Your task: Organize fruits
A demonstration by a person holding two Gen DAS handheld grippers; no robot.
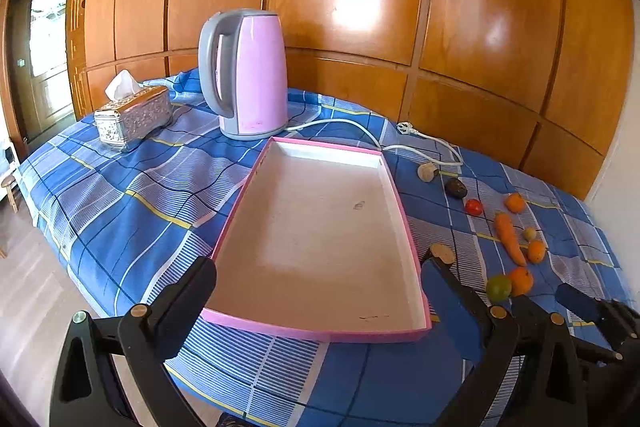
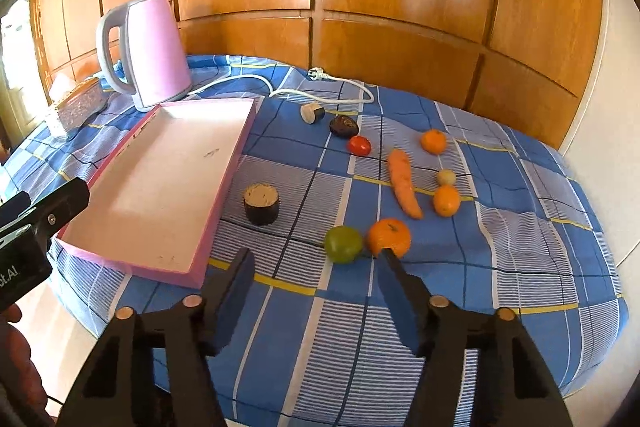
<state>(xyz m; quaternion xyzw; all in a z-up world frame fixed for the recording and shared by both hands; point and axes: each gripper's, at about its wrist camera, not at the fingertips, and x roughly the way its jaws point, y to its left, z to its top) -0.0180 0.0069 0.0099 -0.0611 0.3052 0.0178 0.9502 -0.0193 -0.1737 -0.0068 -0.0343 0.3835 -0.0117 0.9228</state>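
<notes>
An empty pink tray [image 1: 256, 171] [image 2: 236, 159] lies on the blue checked tablecloth. To its right lie a green fruit [image 2: 343, 243] [image 1: 498, 287], three oranges [image 2: 389, 237] [image 2: 446, 200] [image 2: 433, 141], a carrot [image 2: 404, 183] [image 1: 509, 237], a tomato [image 2: 359, 145] [image 1: 473, 207], an avocado [image 2: 343, 126] [image 1: 456, 187] and a small pale fruit [image 2: 446, 177]. My left gripper [image 1: 318, 281] is open, its fingers either side of the tray's near end. My right gripper [image 2: 314, 269] is open and empty, just short of the green fruit and the nearest orange.
A pink kettle [image 1: 248, 75] with a white cord [image 1: 360, 127] stands behind the tray. A silver tissue box [image 1: 134, 121] is at the far left. Two dark cut cylinders [image 2: 261, 204] [image 2: 313, 113] lie near the tray. Wooden panels back the table.
</notes>
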